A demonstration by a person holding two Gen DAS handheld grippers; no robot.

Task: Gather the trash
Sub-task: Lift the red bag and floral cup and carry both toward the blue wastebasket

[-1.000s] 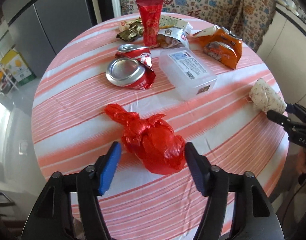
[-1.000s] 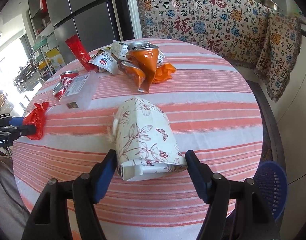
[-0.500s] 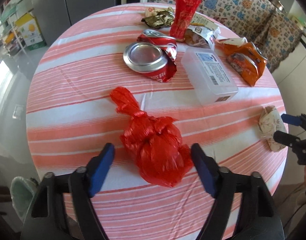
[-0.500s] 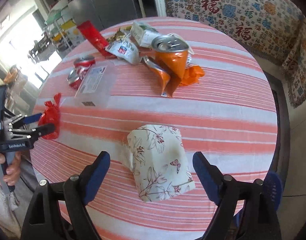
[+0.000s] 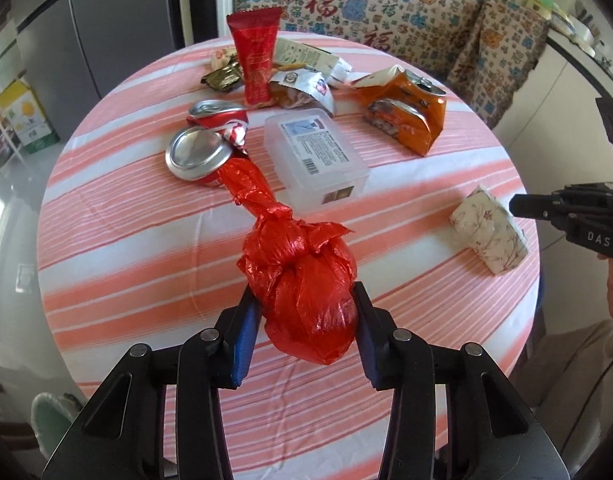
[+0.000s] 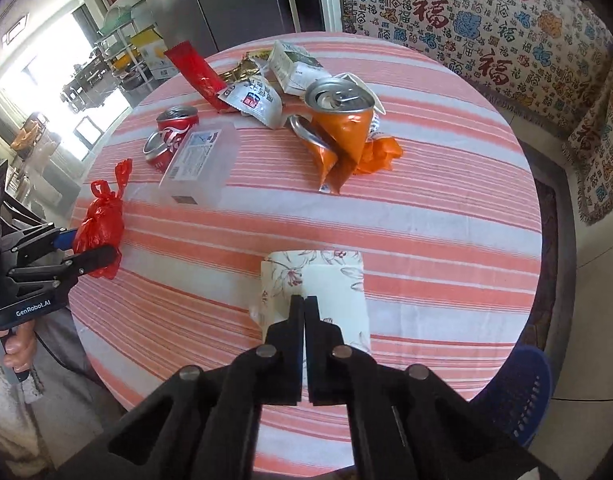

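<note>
Holding the red bag (image 5: 306,284) takes a soft, steady squeeze, because the thin plastic is squashy and could slip out. The left gripper (image 5: 304,320) has its blue fingers (image 5: 244,332) pressed on both sides of the knotted bag, near the close edge of the worktop (image 5: 146,240). I think the bag should go straight up, so its long tail does not drag on the crushed red can (image 5: 202,152) just behind it.

The right gripper (image 6: 304,320) has its fingers almost shut, with only a thin gap. They look pinched on the near edge of the flowered packet (image 6: 318,284), which sits at the other near side of the worktop. The hold is only on the edge, so I think a slow lift is best.

More trash waits farther back: a clear plastic box (image 5: 316,156), a squashed orange can (image 5: 402,120), a tall red wrapper (image 5: 256,64) and some small wrappers (image 5: 302,84). The clear plastic box is close to the bag's tail, so a wide swing might bump it.

A blue basket (image 6: 518,396) stands on the floor near the right gripper, and a pale green bin (image 5: 50,420) shows low beside the left one. Nothing sits between the two hands.
</note>
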